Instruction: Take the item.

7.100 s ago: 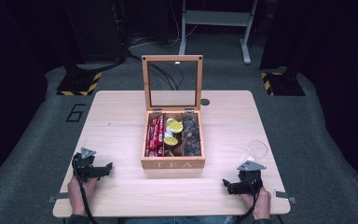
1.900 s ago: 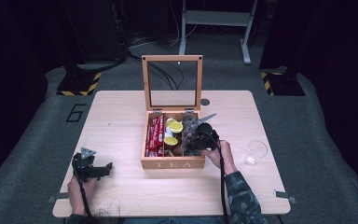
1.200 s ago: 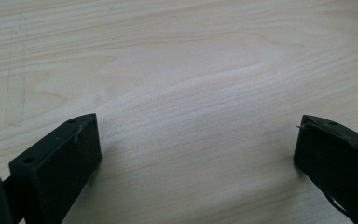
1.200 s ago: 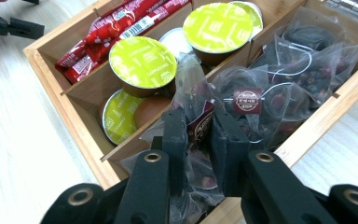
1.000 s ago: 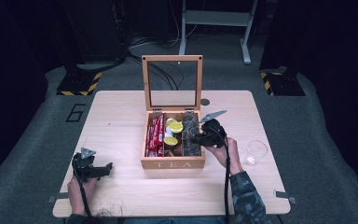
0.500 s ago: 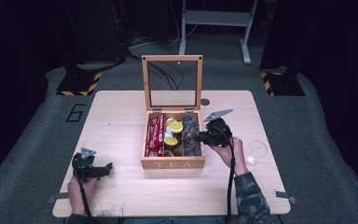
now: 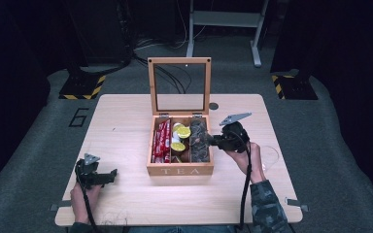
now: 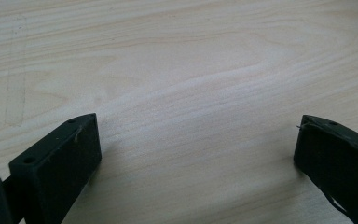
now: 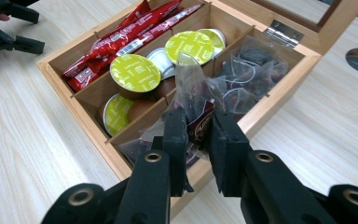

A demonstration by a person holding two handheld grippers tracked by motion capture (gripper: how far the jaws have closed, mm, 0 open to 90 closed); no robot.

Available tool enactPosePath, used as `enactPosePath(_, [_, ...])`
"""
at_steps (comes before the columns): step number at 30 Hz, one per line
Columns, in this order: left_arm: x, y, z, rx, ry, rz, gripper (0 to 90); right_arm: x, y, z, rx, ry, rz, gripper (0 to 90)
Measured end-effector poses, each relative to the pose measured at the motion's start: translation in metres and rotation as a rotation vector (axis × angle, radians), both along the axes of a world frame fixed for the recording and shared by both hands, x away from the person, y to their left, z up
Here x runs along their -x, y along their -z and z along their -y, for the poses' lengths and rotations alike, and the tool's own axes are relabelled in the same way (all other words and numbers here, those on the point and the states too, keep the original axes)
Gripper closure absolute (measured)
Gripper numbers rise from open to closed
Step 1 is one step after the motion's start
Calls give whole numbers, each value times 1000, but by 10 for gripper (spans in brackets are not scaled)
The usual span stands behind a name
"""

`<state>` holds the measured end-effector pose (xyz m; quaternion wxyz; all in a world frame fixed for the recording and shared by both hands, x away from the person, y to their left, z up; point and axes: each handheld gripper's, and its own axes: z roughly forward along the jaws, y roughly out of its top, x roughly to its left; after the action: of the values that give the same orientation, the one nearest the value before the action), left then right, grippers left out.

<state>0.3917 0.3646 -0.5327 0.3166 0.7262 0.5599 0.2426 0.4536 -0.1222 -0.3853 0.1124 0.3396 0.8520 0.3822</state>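
While the left gripper (image 7: 110, 173) rests near the counter's (image 7: 126, 121) front left corner in the high view, the right gripper (image 7: 212, 141) reaches over the open wooden tea box (image 7: 180, 169). Along the left gripper view, its jaws stand wide apart over bare wood, holding nothing. Along the right gripper view, the jaws pinch a clear tea bag sachet (image 9: 196, 100) above the box's dark-sachet compartment, beside yellow-lidded capsules (image 9: 135, 72) and red packets (image 9: 121, 39).

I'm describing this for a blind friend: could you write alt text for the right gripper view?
The right gripper pinches a clear tea bag over the right compartment of an open wooden tea box. Yellow-lidded capsules fill the middle compartment and red sachets the far one, all on a pale wooden table.
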Motion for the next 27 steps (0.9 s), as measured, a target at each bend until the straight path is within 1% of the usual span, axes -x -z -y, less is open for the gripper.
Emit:
enactPosePath(3, [0, 0, 0, -1, 1, 0, 4, 2, -3, 6, -1, 8, 5, 773])
enactPosePath(4, [0, 0, 0, -1, 1, 0, 4, 3, -5, 8, -4, 20, 2, 772])
enactPosePath(5, [0, 0, 0, 0, 0, 0, 4, 3, -5, 9, -2, 18, 9, 772])
enactPosePath(11, [0, 0, 0, 1, -1, 0, 4, 8, -11, 23, -5, 52, 24, 773])
enactPosePath(18, [0, 0, 0, -1, 1, 0, 4, 11, -14, 33, 2, 74, 26, 773])
enactPosePath(20, [0, 0, 0, 0, 0, 0, 4, 13, -16, 37, 11, 81, 29, 773])
enactPosePath(21, [0, 0, 0, 0, 0, 0, 4, 14, -17, 41, 7, 91, 35, 773])
enactPosePath(27, [0, 0, 0, 0, 0, 0, 4, 17, -19, 49, 7, 112, 35, 773])
